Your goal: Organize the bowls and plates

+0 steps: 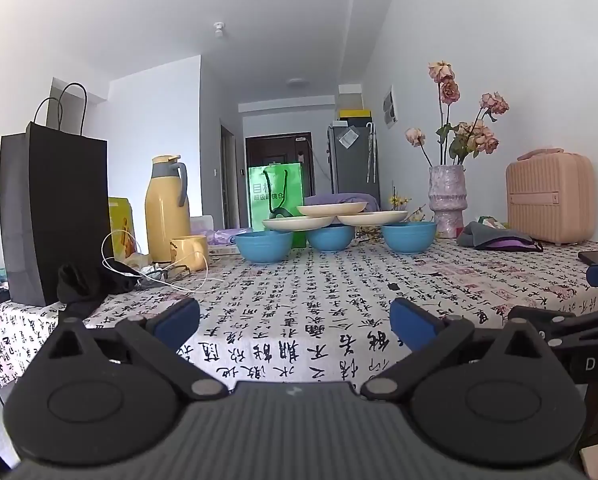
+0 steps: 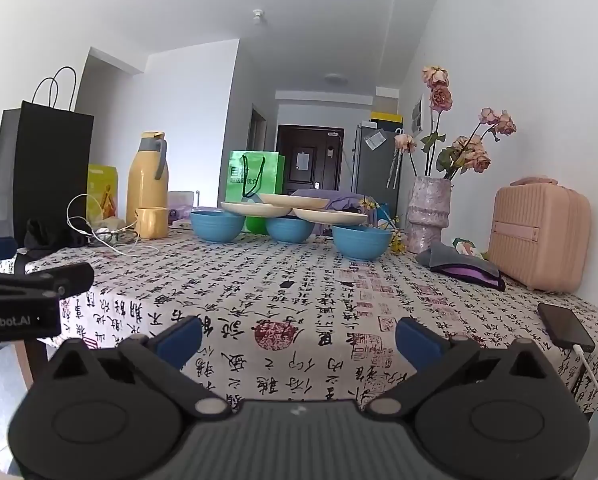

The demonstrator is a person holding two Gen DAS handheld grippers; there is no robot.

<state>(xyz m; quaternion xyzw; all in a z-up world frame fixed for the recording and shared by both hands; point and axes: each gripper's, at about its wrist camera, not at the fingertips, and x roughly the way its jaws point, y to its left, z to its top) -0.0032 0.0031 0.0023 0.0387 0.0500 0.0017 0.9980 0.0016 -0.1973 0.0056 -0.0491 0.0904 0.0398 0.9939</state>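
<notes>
Left wrist view: nothing sorted yet, three cream plates (image 1: 331, 216) perched on three blue bowls (image 1: 329, 237) at the counter's (image 1: 299, 292) far edge.
Left gripper (image 1: 295, 322) and right gripper (image 2: 299, 336) hover at the near edge, jaws wide apart, empty.

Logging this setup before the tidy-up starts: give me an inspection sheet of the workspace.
Surface: table under a cloth printed with writing.
Job's things: three blue bowls in a row at the far side; three cream plates stacked across their rims.
Clutter: black bag, yellow jug, mug, vase, pink case, phone.
Grippers: left gripper and right gripper open, empty.
Cables: white cable by the mug; another at the phone.
Surroundings: hallway, dark door.
</notes>
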